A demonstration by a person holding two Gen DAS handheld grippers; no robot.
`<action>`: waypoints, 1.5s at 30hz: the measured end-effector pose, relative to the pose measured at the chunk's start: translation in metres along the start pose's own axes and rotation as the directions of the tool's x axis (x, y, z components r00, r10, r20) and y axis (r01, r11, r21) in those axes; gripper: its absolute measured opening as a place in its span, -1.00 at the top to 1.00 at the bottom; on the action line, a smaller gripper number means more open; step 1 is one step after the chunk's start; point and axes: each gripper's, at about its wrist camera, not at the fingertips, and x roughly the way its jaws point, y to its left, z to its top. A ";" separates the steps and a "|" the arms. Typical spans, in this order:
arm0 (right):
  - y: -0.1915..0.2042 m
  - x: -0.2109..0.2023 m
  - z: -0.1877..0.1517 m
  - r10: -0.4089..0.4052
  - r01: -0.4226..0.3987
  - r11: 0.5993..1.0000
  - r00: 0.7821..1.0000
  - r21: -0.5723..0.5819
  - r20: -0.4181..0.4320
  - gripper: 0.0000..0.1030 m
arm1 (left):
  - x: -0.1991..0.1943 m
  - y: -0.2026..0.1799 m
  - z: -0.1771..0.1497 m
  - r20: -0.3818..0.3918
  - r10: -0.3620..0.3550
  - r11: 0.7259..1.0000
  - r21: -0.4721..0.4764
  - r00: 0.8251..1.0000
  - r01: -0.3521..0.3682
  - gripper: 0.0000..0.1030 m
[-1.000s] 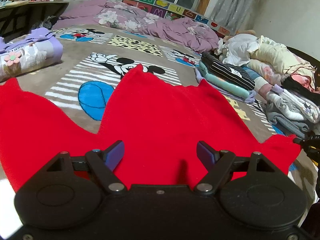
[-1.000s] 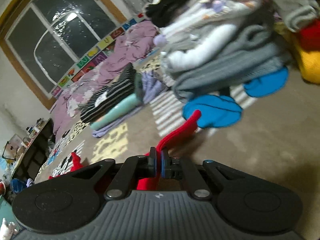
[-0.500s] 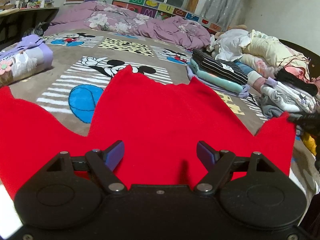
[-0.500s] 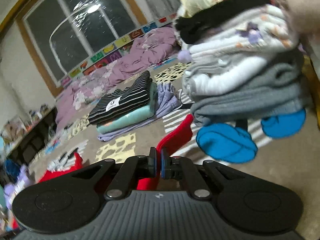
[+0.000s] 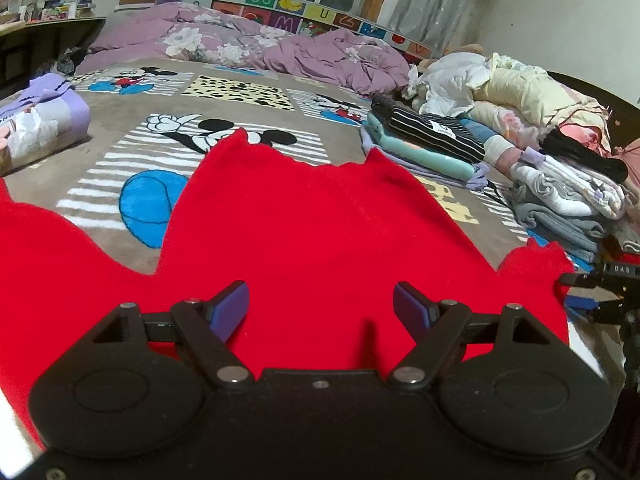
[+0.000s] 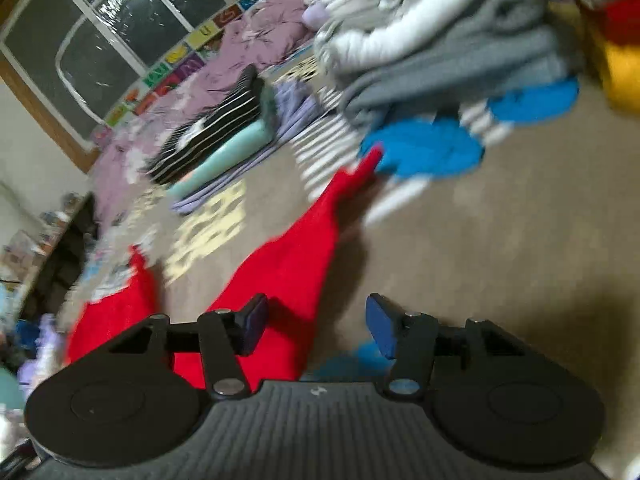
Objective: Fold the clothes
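Two grippers hang over a red garment (image 5: 320,240) that lies spread flat on the cartoon-print blanket (image 5: 248,92), and neither one holds any cloth. By my reading, the spreading is about done and the folding proper is not yet begun: the body lies smooth, with one sleeve (image 5: 52,240) reaching left and the other (image 5: 536,280) out to the right. The left gripper (image 5: 320,308) hovers above the near hem, its jaws wide apart with nothing between them. The right gripper (image 6: 316,324) has its jaws parted too, over the right sleeve end (image 6: 292,276) and bare blanket; the blur leaves it unclear whether one pad brushes the cloth. Farther off, a folded stack topped by a striped piece (image 5: 428,136) suggests earlier garments are finished, while a heaped pile (image 5: 560,192) beyond it may still need work.
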 end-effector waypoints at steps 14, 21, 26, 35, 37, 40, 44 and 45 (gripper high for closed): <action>0.047 -0.024 -0.015 -0.039 0.052 0.962 0.998 -0.267 0.054 0.70 | 0.008 0.005 -0.004 -0.062 0.058 0.998 0.003 0.996 -0.058 -0.55; 0.120 -0.033 -0.060 0.123 -0.136 0.816 0.990 -0.561 -0.061 0.70 | 0.007 0.003 -0.006 -0.060 0.043 0.999 0.012 0.997 -0.043 -0.55; 0.138 -0.024 -0.105 0.131 -0.234 0.743 0.970 -0.627 -0.207 0.71 | 0.005 0.006 -0.005 -0.057 0.041 0.999 0.001 0.998 -0.041 -0.55; 0.133 -0.040 -0.101 0.116 -0.244 0.751 0.964 -0.614 -0.240 0.69 | 0.009 0.014 0.010 -0.045 0.003 0.999 -0.046 0.999 -0.005 -0.55; 0.141 -0.031 -0.090 0.127 -0.246 0.760 0.964 -0.602 -0.234 0.69 | 0.006 0.015 0.014 -0.033 -0.008 0.999 -0.044 0.999 0.006 -0.55; 0.158 -0.006 -0.069 0.138 -0.252 0.754 0.964 -0.607 -0.228 0.69 | 0.006 0.019 0.016 -0.040 0.016 1.000 -0.010 0.999 -0.016 -0.54; 0.185 0.033 -0.051 0.131 -0.263 0.717 0.961 -0.645 -0.245 0.69 | 0.010 0.027 0.018 -0.063 0.034 0.999 0.021 0.997 -0.033 -0.27; 0.190 0.044 -0.047 0.125 -0.267 0.715 0.958 -0.646 -0.257 0.69 | 0.011 0.030 0.018 -0.065 0.036 0.999 0.026 0.997 -0.034 -0.14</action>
